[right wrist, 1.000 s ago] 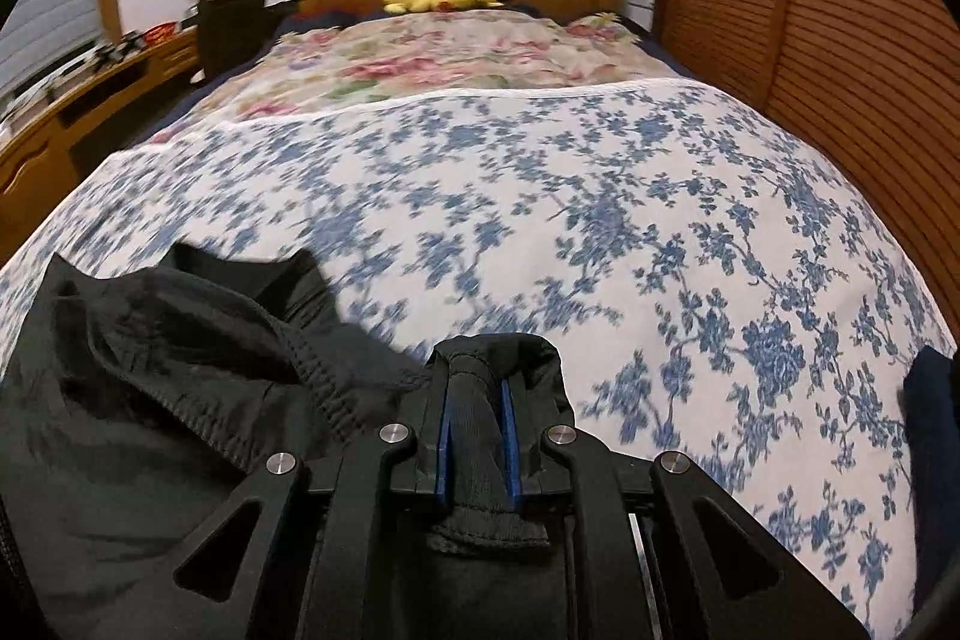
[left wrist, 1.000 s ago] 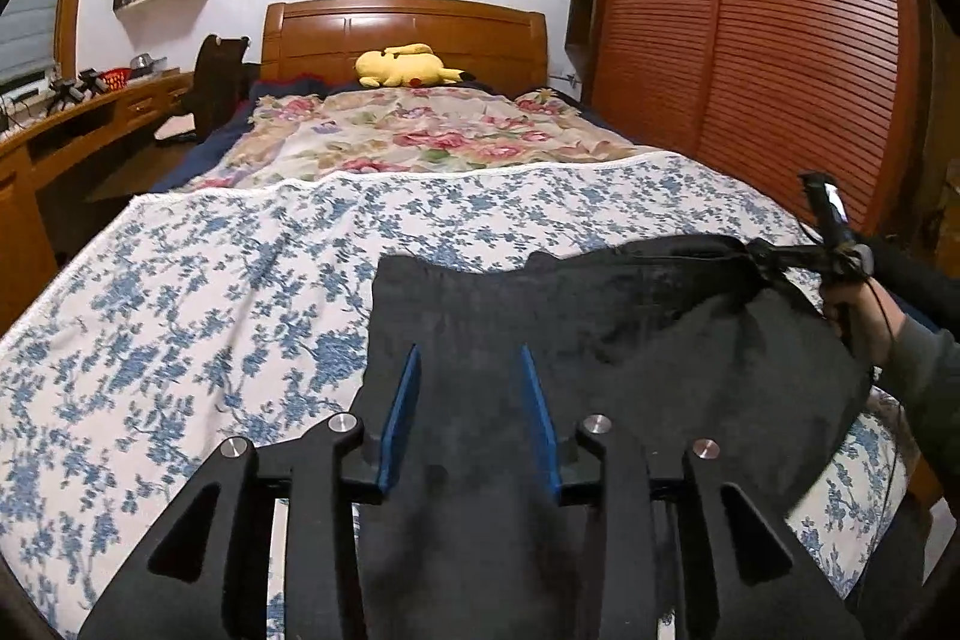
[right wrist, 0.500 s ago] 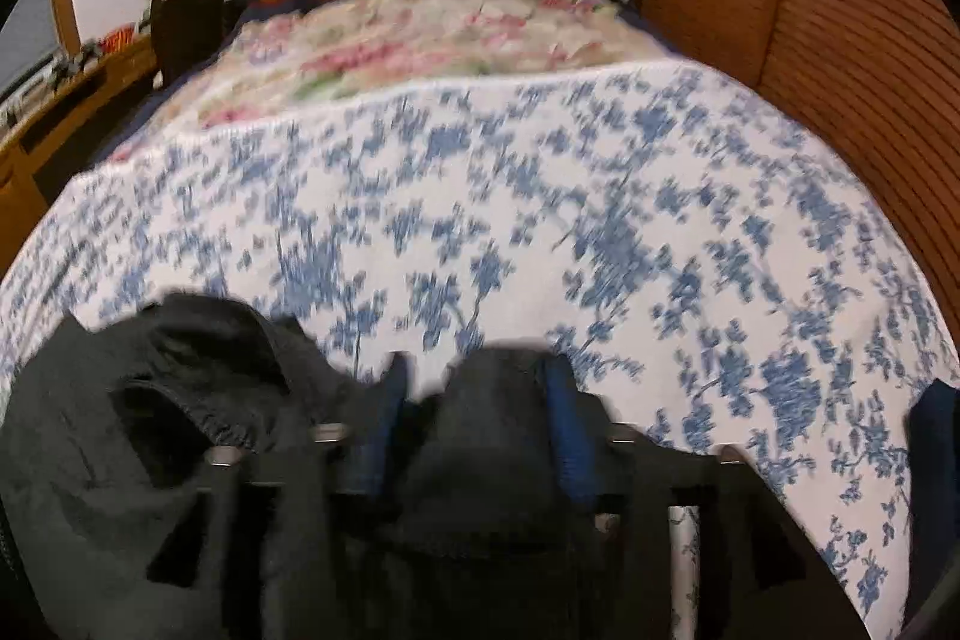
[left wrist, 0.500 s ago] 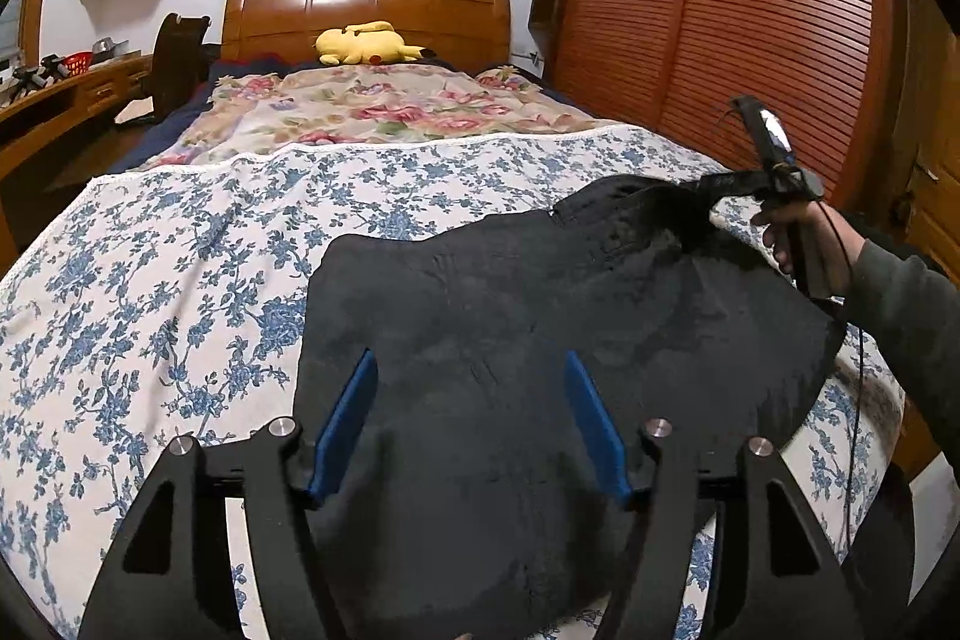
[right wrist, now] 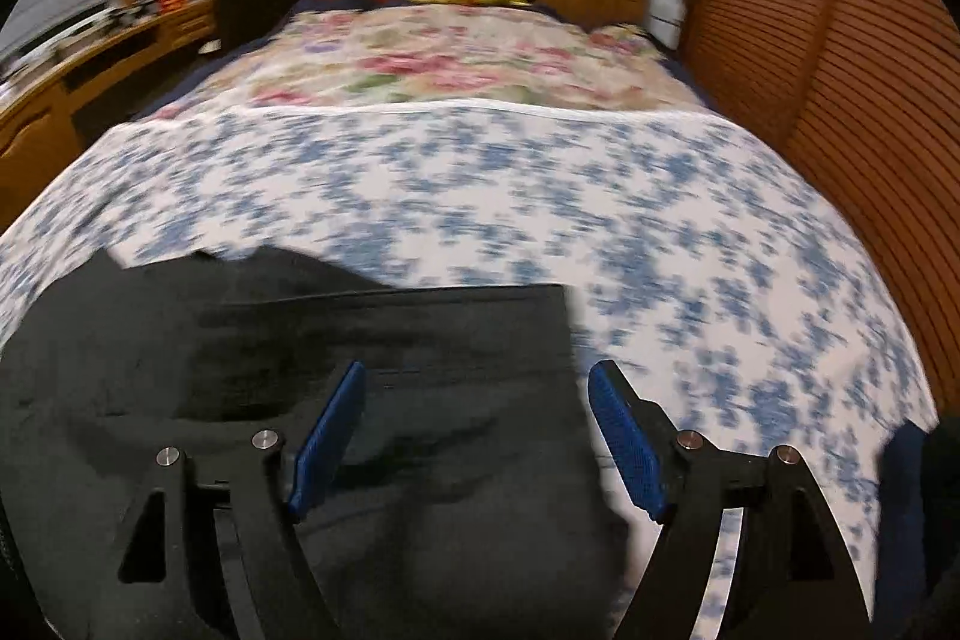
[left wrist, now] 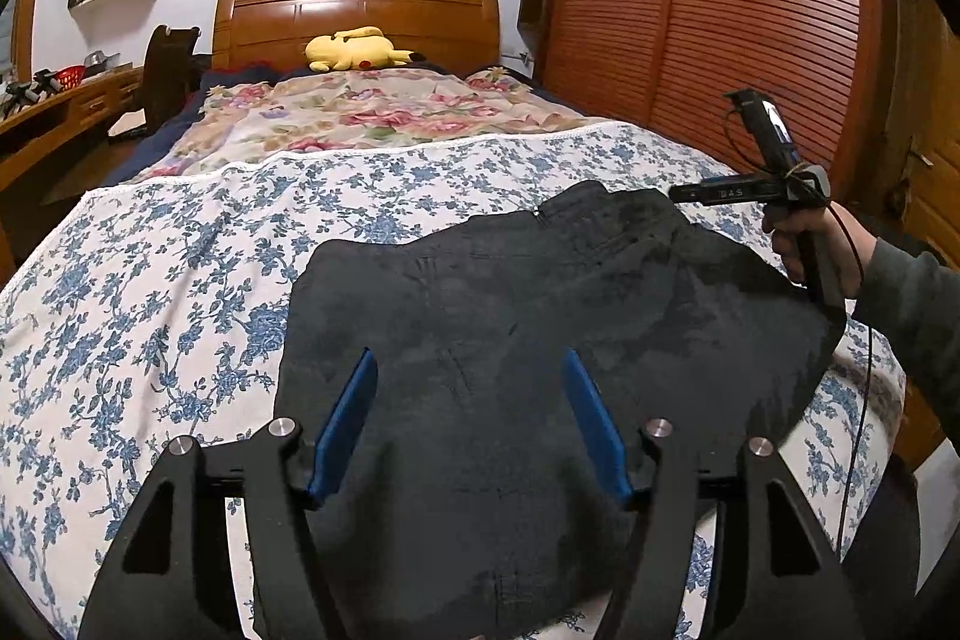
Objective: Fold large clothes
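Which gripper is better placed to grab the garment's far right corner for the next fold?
Right. The right gripper is open beside the black garment's right corner, while the open left gripper hovers mid-cloth.

Black hand-held gripper (left wrist: 468,421), blue pads (silver screws), grey sleeve (left wrist: 918,304)

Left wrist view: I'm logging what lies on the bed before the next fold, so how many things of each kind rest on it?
Dark garments: 1, the black garment spread on the blue-flowered sheet
Plush toys: 1, the yellow plush toy by the headboard
Flowered covers: 2, the blue-flowered sheet and the pink floral quilt
Total: 4
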`<state>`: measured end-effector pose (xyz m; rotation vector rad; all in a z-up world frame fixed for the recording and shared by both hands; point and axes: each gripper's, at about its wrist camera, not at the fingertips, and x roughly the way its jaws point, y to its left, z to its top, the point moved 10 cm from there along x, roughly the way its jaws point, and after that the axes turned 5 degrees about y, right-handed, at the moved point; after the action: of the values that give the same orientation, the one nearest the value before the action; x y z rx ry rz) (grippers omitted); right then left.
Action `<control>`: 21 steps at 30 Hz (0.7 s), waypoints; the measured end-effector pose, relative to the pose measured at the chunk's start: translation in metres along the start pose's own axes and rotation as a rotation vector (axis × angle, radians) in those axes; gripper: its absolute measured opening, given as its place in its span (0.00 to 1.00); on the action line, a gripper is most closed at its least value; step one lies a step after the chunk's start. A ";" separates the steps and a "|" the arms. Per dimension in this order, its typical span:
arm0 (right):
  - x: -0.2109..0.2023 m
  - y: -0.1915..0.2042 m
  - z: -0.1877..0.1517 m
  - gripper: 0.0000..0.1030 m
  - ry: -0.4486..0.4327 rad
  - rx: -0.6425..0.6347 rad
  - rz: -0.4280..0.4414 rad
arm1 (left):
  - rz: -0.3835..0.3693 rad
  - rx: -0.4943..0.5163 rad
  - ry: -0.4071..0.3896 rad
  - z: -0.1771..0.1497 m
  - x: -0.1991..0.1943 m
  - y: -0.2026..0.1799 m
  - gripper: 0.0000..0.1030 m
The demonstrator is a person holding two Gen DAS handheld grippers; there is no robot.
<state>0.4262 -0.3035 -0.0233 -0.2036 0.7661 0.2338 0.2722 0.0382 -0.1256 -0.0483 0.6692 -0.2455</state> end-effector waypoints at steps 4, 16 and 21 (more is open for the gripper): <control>0.004 0.052 0.001 0.71 0.031 -0.048 0.114 | 0.004 -0.003 0.002 -0.001 0.001 0.003 0.64; 0.077 0.098 0.005 0.32 0.164 -0.134 0.067 | -0.001 -0.014 0.013 -0.007 0.001 0.010 0.64; 0.080 0.096 0.028 0.26 0.090 -0.118 0.007 | -0.010 -0.008 0.026 -0.009 0.005 0.007 0.64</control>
<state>0.4729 -0.1937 -0.0690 -0.3247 0.8429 0.2787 0.2720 0.0442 -0.1369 -0.0558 0.6956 -0.2530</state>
